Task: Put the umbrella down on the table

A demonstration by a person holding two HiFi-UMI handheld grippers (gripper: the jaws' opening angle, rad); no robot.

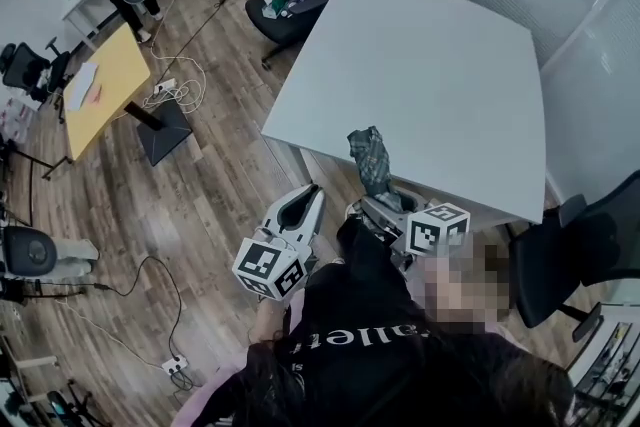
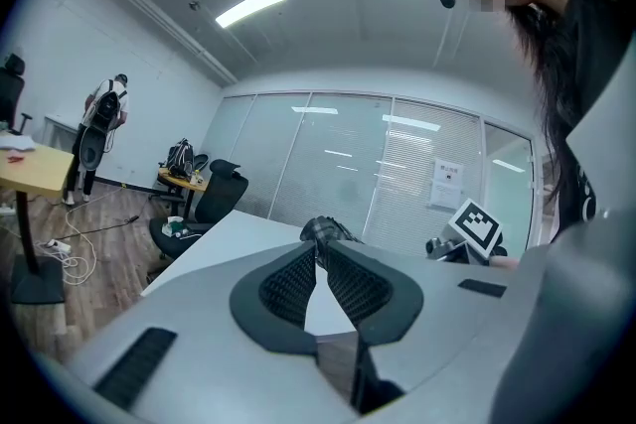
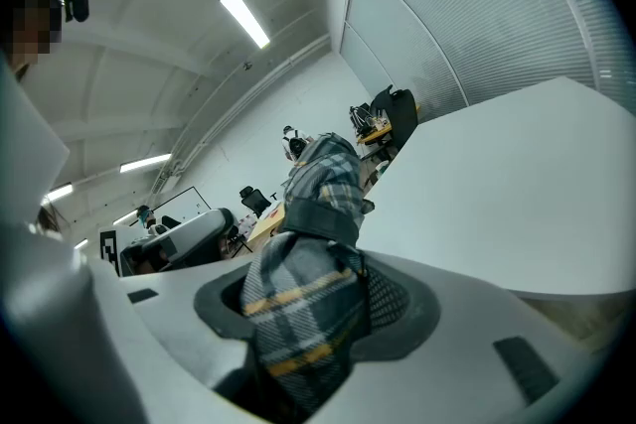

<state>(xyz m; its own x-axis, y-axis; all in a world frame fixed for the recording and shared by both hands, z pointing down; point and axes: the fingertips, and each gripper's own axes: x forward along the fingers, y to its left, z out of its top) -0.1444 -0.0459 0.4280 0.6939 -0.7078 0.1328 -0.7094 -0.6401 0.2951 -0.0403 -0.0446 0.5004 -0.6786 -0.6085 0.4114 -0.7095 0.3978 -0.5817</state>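
R tool (image 1: 378, 206) clamps umbrella (image 1: 371, 159) by table (image 1: 420, 65) edge (L tool's (image 2: 319, 258) jaws together, empty)

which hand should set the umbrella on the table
Right. The right tool grips the umbrella, whose tip reaches over the table edge. The left tool is shut, empty and short of the table.
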